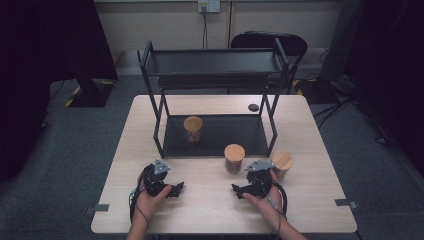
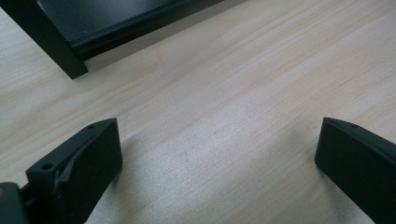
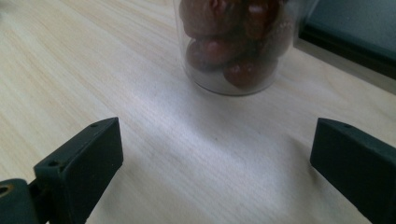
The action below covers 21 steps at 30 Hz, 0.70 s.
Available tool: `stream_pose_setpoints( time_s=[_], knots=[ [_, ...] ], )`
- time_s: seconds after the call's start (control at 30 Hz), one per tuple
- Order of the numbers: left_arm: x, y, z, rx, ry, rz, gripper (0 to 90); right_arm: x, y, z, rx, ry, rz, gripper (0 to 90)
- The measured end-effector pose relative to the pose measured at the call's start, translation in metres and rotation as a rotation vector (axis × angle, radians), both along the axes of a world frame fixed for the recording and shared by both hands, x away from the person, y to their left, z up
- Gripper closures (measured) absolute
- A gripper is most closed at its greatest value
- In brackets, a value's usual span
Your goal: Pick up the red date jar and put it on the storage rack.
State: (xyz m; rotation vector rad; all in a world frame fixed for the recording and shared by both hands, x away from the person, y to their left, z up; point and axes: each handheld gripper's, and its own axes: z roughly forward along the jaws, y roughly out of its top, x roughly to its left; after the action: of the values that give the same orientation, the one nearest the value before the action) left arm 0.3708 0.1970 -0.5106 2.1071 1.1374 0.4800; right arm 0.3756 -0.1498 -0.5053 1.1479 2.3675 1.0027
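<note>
Three clear jars with wooden lids are in the high view. One jar (image 1: 193, 129) stands on the lower shelf of the black rack (image 1: 215, 145). Two more, the middle jar (image 1: 234, 158) and the right jar (image 1: 281, 164), stand on the table in front of the rack. My left gripper (image 1: 176, 189) rests low at the front left, open, with bare wood between its jaws (image 2: 217, 140). My right gripper (image 1: 237, 191) sits just in front of the two table jars, open and empty (image 3: 215, 140). Ahead of it stands a jar of dark red fruit (image 3: 233, 42), apart from the jaws.
The rack's upper shelf (image 1: 215, 62) overhangs the back half of the table. One rack leg (image 2: 51, 42) rises close ahead of the left gripper. A small black disc (image 1: 253, 107) lies behind the rack. A dark chair (image 1: 270, 42) stands beyond the table.
</note>
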Motion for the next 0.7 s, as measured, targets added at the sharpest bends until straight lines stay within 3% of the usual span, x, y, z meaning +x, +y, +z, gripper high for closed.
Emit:
stream_pose_setpoints(
  time_s=[0.7],
  knots=[
    [0.000,0.000,0.000,0.002,0.001,0.004,0.3,0.022,0.010,0.010,0.027,-0.052,-0.032,2.6]
  ],
)
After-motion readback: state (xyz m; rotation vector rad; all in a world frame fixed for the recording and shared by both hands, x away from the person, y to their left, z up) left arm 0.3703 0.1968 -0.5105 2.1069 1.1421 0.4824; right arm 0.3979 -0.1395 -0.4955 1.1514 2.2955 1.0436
